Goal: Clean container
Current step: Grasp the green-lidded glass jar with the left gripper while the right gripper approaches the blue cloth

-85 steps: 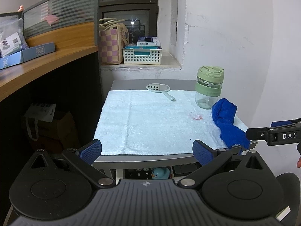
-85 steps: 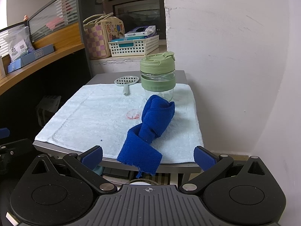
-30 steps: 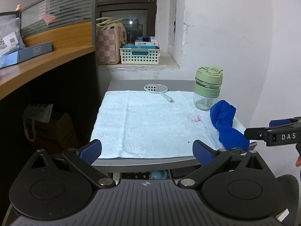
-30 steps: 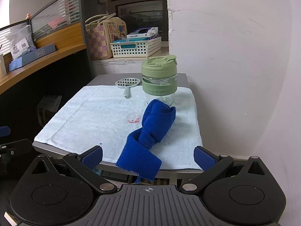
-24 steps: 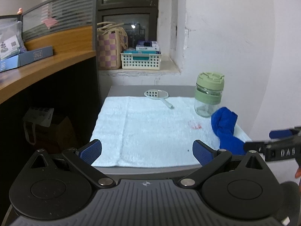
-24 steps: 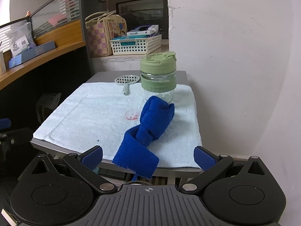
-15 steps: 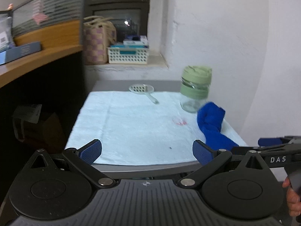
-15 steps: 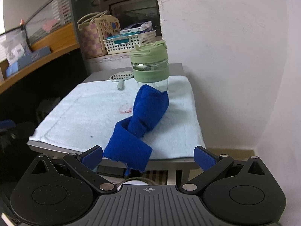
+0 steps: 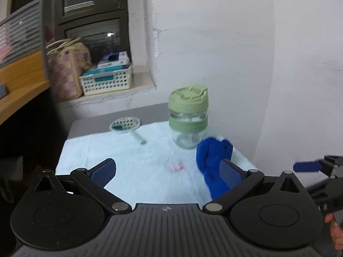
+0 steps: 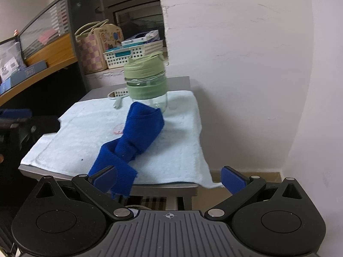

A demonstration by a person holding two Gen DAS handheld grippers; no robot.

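on a small grey table [image 10: 182, 81] against the white wall lies a pale blue towel [image 10: 81, 132], and the task's things sit on it. toward the far right of the towel stands the container [image 9: 188, 117], a clear glass jar with a sage green lid and a green band round its middle, upright and closed. just in front of it lies a twisted blue cloth [image 10: 133, 141], its far end close against the foot of the jar and its near end hanging over the front edge of the table. a small pinkish stain [image 9: 174, 166] marks the towel just left of the cloth. a pale strainer spoon [image 9: 126, 126] rests at the back of the towel, to the left of the jar.

the left gripper [image 9: 167, 170] hovers over the near part of the towel with its jaws spread wide and nothing between them; its right pad overlaps the cloth in its own view, though whether they touch cannot be told. the right gripper [image 10: 169, 177] hangs at the front edge of the table, jaws likewise wide apart and holding nothing, with the drooping end of the cloth just by its left finger.

behind the table a ledge carries a white perforated basket [image 9: 107, 81] with boxes in it and a checked bag [image 9: 66, 72]. a wooden counter [image 10: 45, 68] curves along the left.
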